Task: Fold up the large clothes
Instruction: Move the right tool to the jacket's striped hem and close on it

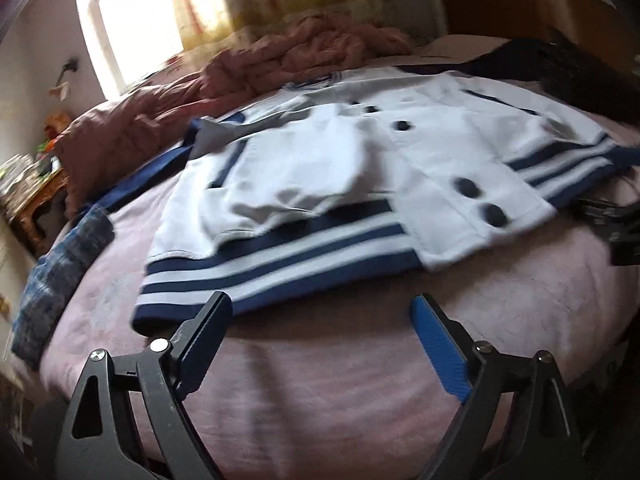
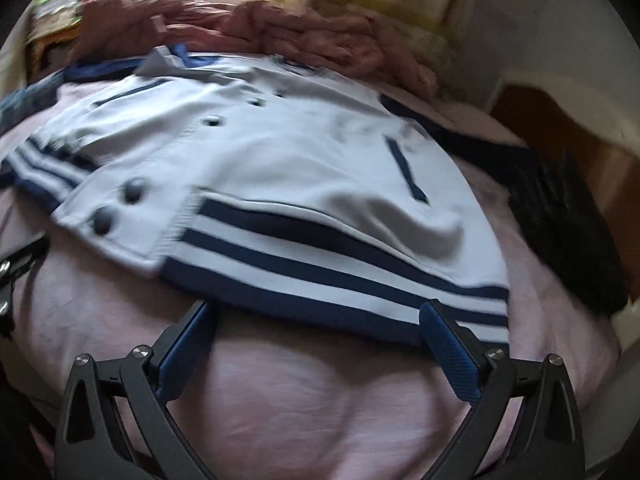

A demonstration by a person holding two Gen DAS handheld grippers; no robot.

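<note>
Jacket (image 1: 360,168) fabric, white with navy-striped ribbing, was seen spread across the middle of both frames, lying front-up on a pink bedsheet (image 1: 320,380).

At the bottom of the left wrist view, the left gripper (image 1: 322,312) was held spread wide, with nothing between its fingers; its tips were placed just short of the striped hem (image 1: 280,256), the left tip close to the hem's lower left corner. At the bottom of the right wrist view, the right gripper (image 2: 320,312) was likewise held wide apart and empty, its fingertips (image 2: 434,308) set at the edge of the navy hem band (image 2: 320,280); whether the cloth was touched could not be told because of blur.

Further out, dark round buttons (image 1: 468,188) were shown along the jacket's front, and a loose white flap was seen folded over the left centre of the left wrist view. A blue sleeve (image 1: 136,184) was stretched toward the left edge of that frame, with denim-like blue cloth (image 1: 52,280) lying beside it at lower left.

Beyond the jacket, a rumpled pink quilt (image 1: 280,56) was piled at upper centre. A black garment (image 2: 560,208) was laid at the right edge of the right wrist view. A bright window (image 1: 132,20) was shown at upper left, and a wooden headboard (image 1: 540,12) at upper right.
</note>
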